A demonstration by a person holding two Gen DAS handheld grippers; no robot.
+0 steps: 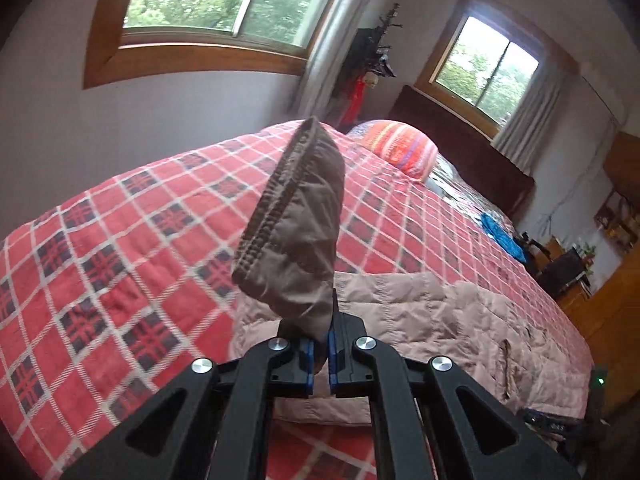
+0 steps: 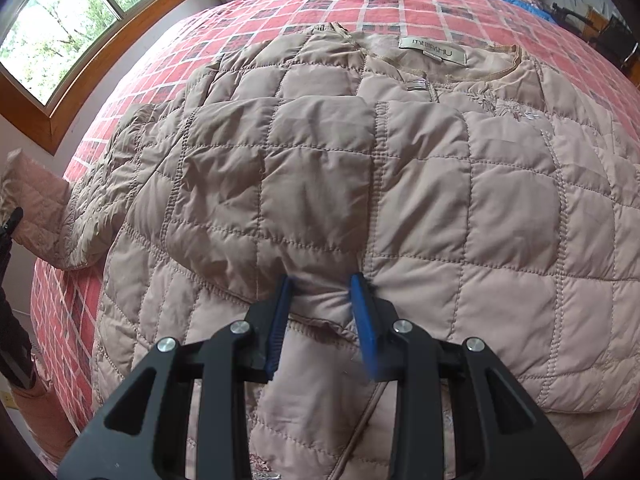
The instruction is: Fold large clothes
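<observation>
Between my left gripper's (image 1: 320, 354) blue pads, pinched nearly closed, I hold a sleeve (image 1: 294, 236) by its end, its ribbed cuff sticking up above the bed. My right gripper (image 2: 326, 308) has its fingers partly open, pressed down on either side of a bunched ridge of the beige quilted jacket (image 2: 360, 184); I cannot tell if that counts as a firm hold. Beyond them the jacket lies spread on the red checked blanket (image 2: 400, 4), collar and label (image 2: 433, 51) at the far side. Farther off sits a striped pillow (image 1: 404, 148) beneath a window (image 1: 486, 72).
</observation>
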